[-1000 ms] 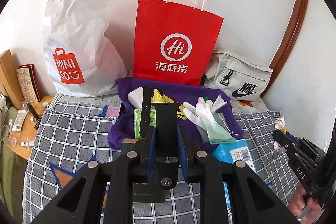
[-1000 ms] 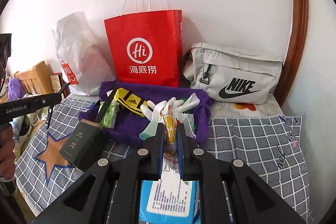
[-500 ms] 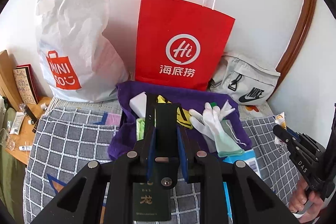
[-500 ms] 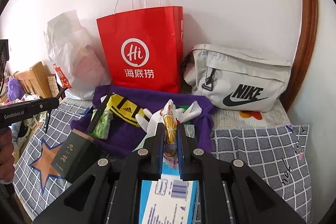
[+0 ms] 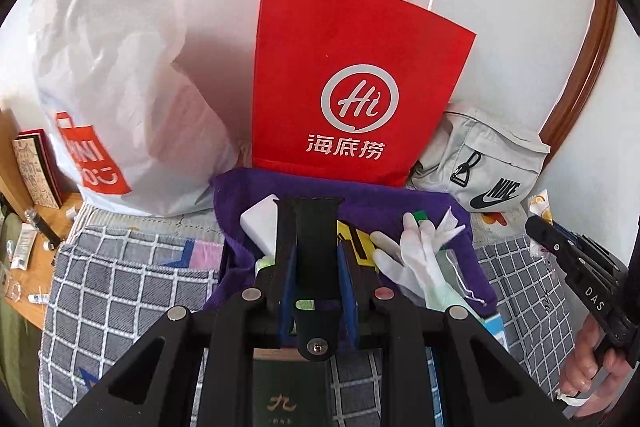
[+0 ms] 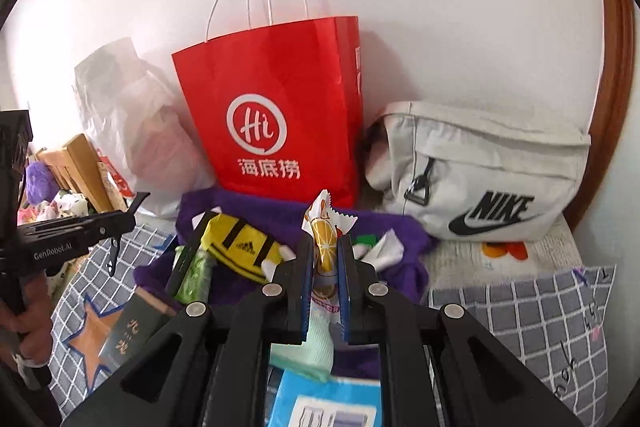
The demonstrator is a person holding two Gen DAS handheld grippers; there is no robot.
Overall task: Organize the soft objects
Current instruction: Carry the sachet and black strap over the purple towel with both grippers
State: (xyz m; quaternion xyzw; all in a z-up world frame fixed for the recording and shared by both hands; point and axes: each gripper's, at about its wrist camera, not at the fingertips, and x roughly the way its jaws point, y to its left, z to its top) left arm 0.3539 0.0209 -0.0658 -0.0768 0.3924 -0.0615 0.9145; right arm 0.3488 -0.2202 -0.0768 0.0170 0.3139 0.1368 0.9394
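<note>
Left gripper (image 5: 316,267) clamped on a black strap (image 5: 316,235) at lower centre, right gripper (image 6: 325,269) clamped on an orange-print snack packet (image 6: 323,241) at frame centre, both over a purple towel (image 6: 404,239), red bag (image 6: 276,115) behind.

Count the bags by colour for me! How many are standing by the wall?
Red: 1, the paper bag
White: 1, the plastic bag
Grey: 1, the Nike bag
Total: 3
</note>
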